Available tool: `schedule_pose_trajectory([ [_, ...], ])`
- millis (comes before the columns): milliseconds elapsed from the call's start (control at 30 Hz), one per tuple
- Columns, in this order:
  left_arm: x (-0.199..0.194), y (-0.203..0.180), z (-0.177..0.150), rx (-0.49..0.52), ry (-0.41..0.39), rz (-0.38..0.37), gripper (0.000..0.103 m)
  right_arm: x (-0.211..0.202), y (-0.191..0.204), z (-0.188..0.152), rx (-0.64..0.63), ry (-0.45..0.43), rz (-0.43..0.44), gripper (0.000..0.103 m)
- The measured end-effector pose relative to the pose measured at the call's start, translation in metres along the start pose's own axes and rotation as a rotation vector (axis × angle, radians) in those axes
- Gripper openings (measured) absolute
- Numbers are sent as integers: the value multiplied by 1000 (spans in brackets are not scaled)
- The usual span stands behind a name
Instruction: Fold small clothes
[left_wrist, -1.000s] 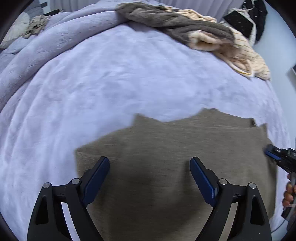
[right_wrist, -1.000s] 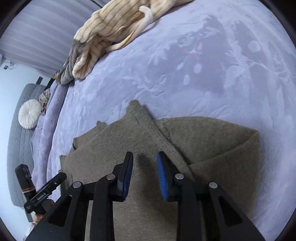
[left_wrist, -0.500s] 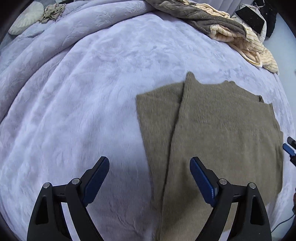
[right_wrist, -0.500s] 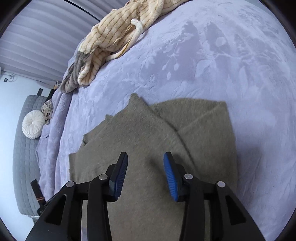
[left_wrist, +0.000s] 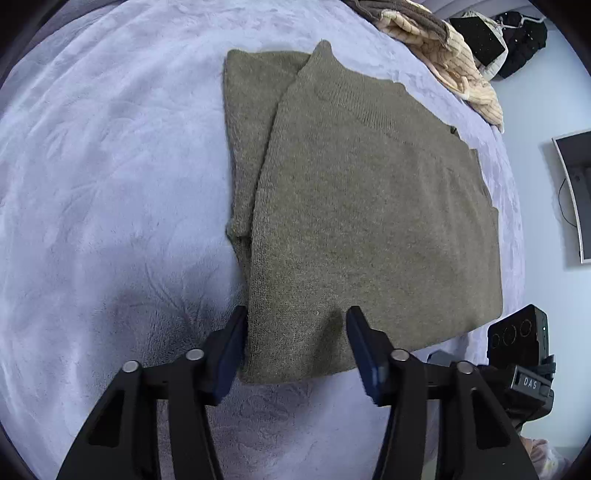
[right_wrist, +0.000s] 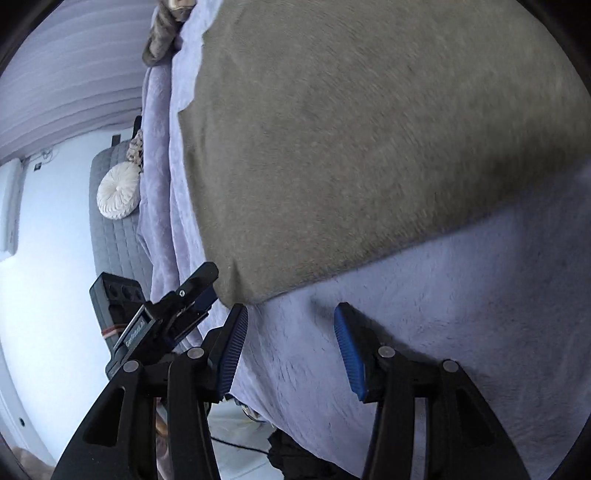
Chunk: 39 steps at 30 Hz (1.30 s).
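Sweater (left_wrist: 369, 206) lies partly folded on the lavender blanket (left_wrist: 103, 184), one side panel doubled over the body. Both tools have pulled back toward its near hem since a second ago. The left gripper (left_wrist: 295, 343) stands apart, straddling the near left corner; the right gripper (right_wrist: 288, 347) is likewise apart, empty, just short of the hem beside the bed edge. Judgement: a bottom-to-top fold comes next. Open blanket lies left and beyond; the clothes pile (left_wrist: 443, 48) sits clear at the far corner.
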<state>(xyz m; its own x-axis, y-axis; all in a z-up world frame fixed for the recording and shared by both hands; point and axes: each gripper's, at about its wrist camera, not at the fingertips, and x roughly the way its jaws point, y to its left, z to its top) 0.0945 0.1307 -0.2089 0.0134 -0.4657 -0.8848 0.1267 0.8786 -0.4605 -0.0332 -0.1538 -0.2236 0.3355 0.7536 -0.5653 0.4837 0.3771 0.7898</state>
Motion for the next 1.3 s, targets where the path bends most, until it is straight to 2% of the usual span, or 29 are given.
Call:
schedule_pose_trajectory([
  [33, 5, 2, 0, 7, 7, 19, 33, 1, -1, 3, 11, -29, 7, 53],
  [67, 7, 3, 2, 9, 11, 23, 18, 2, -2, 6, 25, -53, 19, 53],
  [100, 6, 6, 3, 2, 9, -3, 9, 3, -1, 10, 39, -70, 32, 52],
  [133, 2, 6, 5, -2, 4, -18, 9, 4, 1, 16, 46, -77, 27, 44],
  [167, -5, 4, 5, 11, -11, -25, 9, 4, 6, 20, 36, -76, 12, 11],
  [200, -12, 1, 3, 34, -29, -28, 9, 2, 13, 24, 10, -77, 1, 8],
  [267, -26, -6, -3, 85, -56, -10, 7, -7, 29, 23, -63, -82, 1, 8],
  [367, -26, -3, -14, 110, -51, 3, 7, -13, 41, 14, -159, -66, -70, 8],
  [467, -4, 10, -25, 113, -6, 67, 7, -1, 17, 11, -124, -43, -165, 8],
  [567, -5, 18, -31, 67, -23, 44, 7, 0, 4, 9, -92, -53, -155, 7],
  [700, -19, 25, -34, 33, -42, 64, 8, -3, 16, 8, -160, -21, -209, 7],
  [833, -30, 25, -35, 52, -68, 169, 8, -21, 13, 0, -163, 3, -237, 7],
  [1000, -28, 23, -40, 28, -41, 198, 8, -50, 13, -4, -199, -19, -299, 8],
  [1167, -30, 9, -41, 54, -55, 260, 8, -105, 35, 11, -317, -178, -427, 11],
  [1200, -30, 7, -40, 55, -58, 266, 8, -118, 38, 18, -336, -218, -457, 15],
  [1233, -30, 6, -39, 56, -65, 266, 8, -127, 40, 27, -346, -247, -483, 29],
  [1267, -30, 4, -38, 55, -74, 265, 8, -138, 41, 36, -350, -276, -511, 50],
  [1300, -30, 2, -36, 54, -81, 269, 8, -148, 42, 46, -355, -308, -536, 56],
])
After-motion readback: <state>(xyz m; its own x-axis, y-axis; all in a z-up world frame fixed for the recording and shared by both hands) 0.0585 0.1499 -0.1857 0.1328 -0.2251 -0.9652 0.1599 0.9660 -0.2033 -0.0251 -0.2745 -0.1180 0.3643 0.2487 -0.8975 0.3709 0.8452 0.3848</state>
